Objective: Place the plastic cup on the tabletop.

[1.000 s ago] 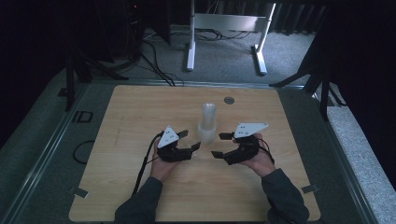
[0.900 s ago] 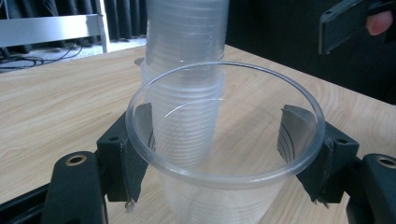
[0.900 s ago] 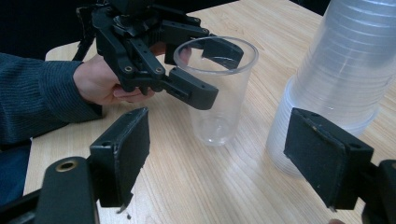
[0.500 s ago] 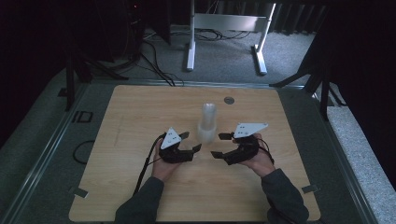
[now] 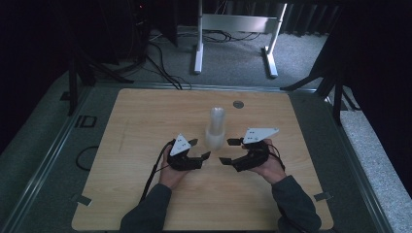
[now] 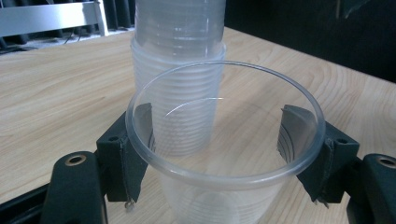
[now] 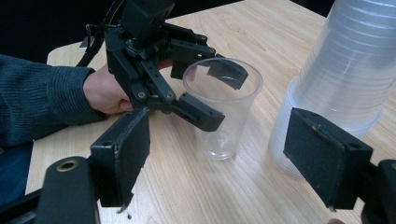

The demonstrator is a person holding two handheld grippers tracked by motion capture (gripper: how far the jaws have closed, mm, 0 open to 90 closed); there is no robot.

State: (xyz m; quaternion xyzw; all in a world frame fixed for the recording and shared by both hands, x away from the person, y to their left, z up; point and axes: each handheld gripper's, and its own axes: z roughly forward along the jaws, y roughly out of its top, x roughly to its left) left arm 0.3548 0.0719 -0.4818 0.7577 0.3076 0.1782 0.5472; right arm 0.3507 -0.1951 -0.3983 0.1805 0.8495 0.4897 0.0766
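On the wooden worktop (image 5: 145,145), just left of centre in the high view, the left hand-held gripper (image 5: 200,149) was clamped on a single clear cup (image 7: 223,109), its jaws pressing the wall from both sides just under the rim. The left gripper view showed the cup (image 6: 224,154) upright between the two pads, mouth up. In the right gripper view its base appeared to rest on the wood, though the contact was hard to read. Just behind it, at the middle of the high view, rose the stack (image 5: 215,127) of nested cups, near the cup but apart from it. The right hand-held gripper (image 5: 230,150) hung to the right of the stack with its jaws spread and nothing between them; in its own view the stack (image 7: 345,84) stood past its right jaw. The step in hand looked like drawing the one cup clear of the stack and setting it down. To do that well, the squeeze should stay light, since the thin wall would buckle or pop out under force. The cup should be kept level, moved towards the bottom of the frame, away from the stack, so the rim would not knock it over. The free gripper could steady the stack low on its side.
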